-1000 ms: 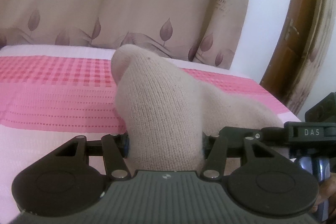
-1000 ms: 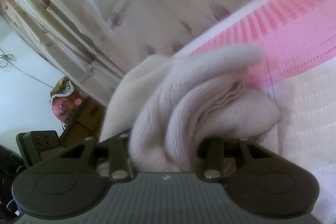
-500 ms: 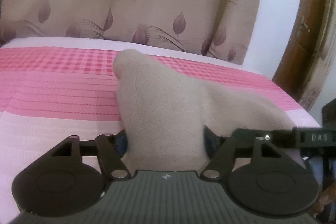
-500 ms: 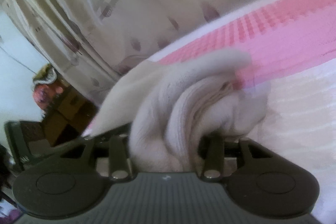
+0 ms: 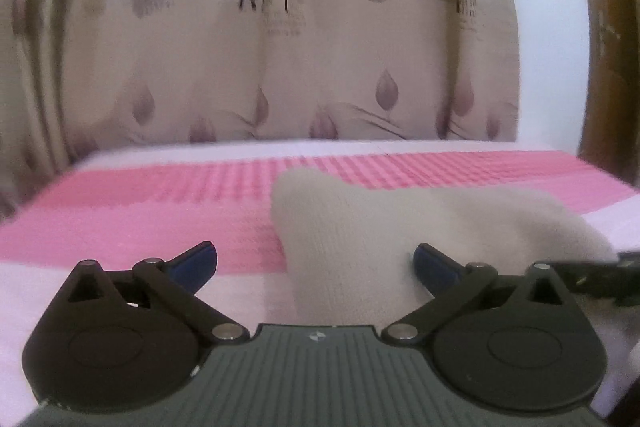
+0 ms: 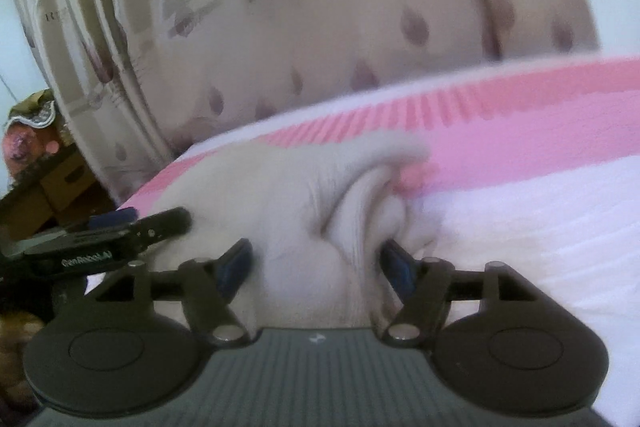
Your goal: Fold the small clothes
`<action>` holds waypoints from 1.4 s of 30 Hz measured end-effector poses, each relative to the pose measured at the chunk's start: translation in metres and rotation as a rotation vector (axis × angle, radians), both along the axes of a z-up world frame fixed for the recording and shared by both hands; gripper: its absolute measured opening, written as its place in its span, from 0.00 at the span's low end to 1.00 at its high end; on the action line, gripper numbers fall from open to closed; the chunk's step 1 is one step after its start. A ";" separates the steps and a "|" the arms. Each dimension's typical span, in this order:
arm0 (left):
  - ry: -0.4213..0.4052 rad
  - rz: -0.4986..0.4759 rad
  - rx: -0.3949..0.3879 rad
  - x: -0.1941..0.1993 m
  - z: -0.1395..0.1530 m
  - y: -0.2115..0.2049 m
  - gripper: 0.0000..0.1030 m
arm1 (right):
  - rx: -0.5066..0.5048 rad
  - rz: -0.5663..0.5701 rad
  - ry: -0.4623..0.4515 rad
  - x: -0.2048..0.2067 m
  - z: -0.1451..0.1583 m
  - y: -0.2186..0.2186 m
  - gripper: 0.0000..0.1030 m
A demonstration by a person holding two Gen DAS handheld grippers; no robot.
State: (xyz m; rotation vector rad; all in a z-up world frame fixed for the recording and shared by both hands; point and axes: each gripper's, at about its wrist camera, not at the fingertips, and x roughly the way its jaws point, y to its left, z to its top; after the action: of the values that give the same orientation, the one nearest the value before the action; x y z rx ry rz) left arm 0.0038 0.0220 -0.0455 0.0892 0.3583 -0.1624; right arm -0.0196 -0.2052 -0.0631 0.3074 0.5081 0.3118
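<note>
Both grippers were letting go of the sock on the bed.

Both sets of jaws were opening: the left gripper (image 5: 315, 259) had gone from a clamp on the sock (image 5: 360, 227) to spread wide, its left pad clear of the knit and its right pad at most brushing it, while the right gripper (image 6: 316, 263) had loosened its pinch on the bunched cuff end, which sat between its pads. The sock now rested slumped on the bed (image 5: 120, 211), so this fold looked laid down and released. Ahead of the left gripper lay open pink sheet up to the curtain (image 5: 280, 67). The bed's side edge ran just off its right, near the door (image 5: 608, 35). The other gripper's finger sat close at each one's inner side, leaving little room there.
</note>
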 end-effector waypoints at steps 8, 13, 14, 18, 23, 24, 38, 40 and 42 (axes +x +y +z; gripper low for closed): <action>-0.107 0.026 -0.040 -0.033 0.024 0.000 1.00 | -0.056 -0.085 -0.173 -0.057 0.023 0.007 0.95; -0.160 0.061 0.028 -0.052 0.043 -0.011 1.00 | -0.096 -0.098 -0.228 -0.079 0.033 0.015 0.97; -0.186 0.068 0.029 -0.057 0.047 -0.012 1.00 | -0.100 -0.100 -0.238 -0.081 0.035 0.016 0.98; -0.239 0.071 -0.004 -0.073 0.067 -0.013 1.00 | -0.107 -0.105 -0.258 -0.091 0.043 0.016 0.99; -0.264 0.012 -0.097 -0.085 0.086 -0.008 1.00 | -0.106 -0.115 -0.280 -0.101 0.050 0.013 0.99; -0.261 0.002 -0.107 -0.087 0.088 -0.007 1.00 | -0.105 -0.115 -0.283 -0.103 0.052 0.012 0.99; -0.252 0.000 -0.097 -0.092 0.094 -0.011 1.00 | -0.125 -0.121 -0.299 -0.114 0.056 0.014 0.99; -0.242 -0.002 -0.098 -0.091 0.093 -0.010 1.00 | -0.128 -0.118 -0.294 -0.113 0.057 0.014 0.99; -0.239 0.000 -0.098 -0.091 0.091 -0.010 1.00 | -0.127 -0.113 -0.290 -0.114 0.057 0.015 0.99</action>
State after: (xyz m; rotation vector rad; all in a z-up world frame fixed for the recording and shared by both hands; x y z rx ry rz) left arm -0.0868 0.0123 0.0451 0.0110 0.1119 -0.1673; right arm -0.1331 -0.1904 -0.0061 0.1627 0.2223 0.2080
